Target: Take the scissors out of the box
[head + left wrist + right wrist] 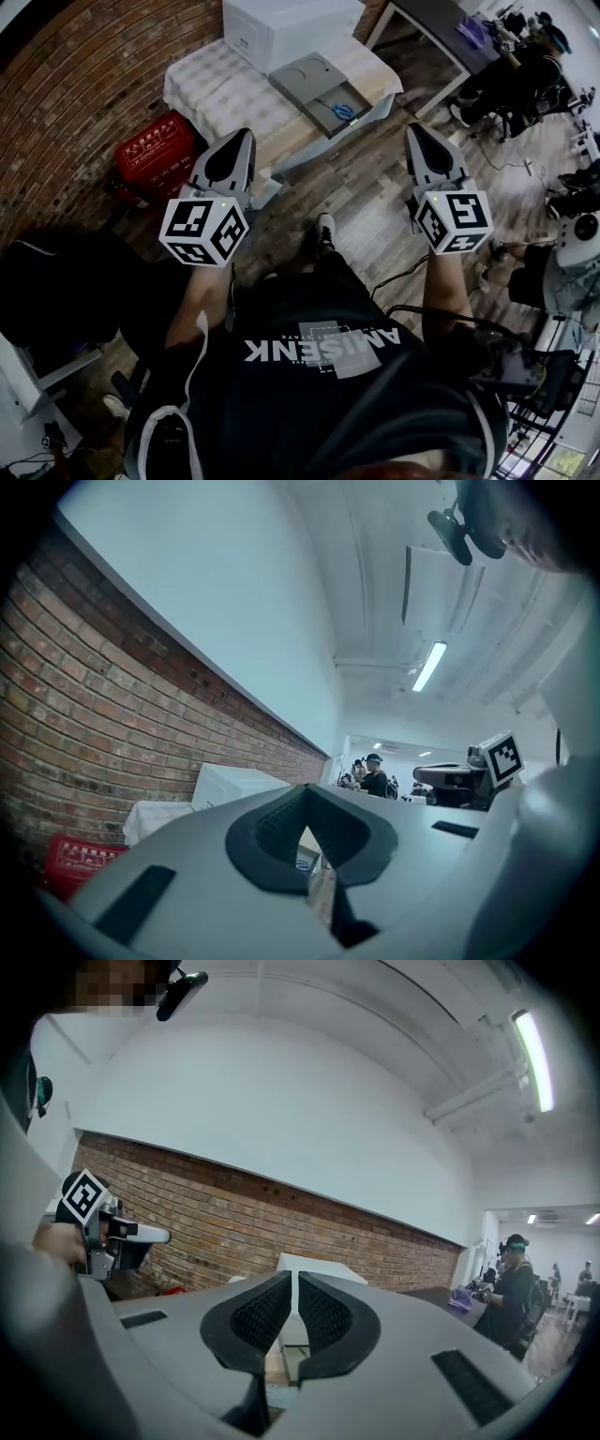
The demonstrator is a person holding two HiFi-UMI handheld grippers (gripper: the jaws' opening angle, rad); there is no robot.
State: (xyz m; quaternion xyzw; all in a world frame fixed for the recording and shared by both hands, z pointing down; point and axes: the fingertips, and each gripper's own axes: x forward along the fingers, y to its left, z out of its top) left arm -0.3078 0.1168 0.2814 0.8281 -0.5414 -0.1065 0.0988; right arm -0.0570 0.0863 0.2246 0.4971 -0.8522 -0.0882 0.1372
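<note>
Blue-handled scissors (339,110) lie in an open flat grey box (302,79) on the cloth-covered table (211,89) ahead of me. Both grippers are held level in front of my chest, short of the table and apart from the box. My left gripper (241,138) points at the table's near left corner; its jaws are shut with nothing between them (305,803). My right gripper (418,132) hangs over the floor to the right of the box, jaws together and empty (293,1288). In the right gripper view the box shows only as a sliver below the pads.
A large white box (281,28) stands on the table behind the grey box. A red crate (155,150) sits on the floor left of the table, by the brick wall (66,103). A dark table (436,26) and a seated person (525,66) are at the far right.
</note>
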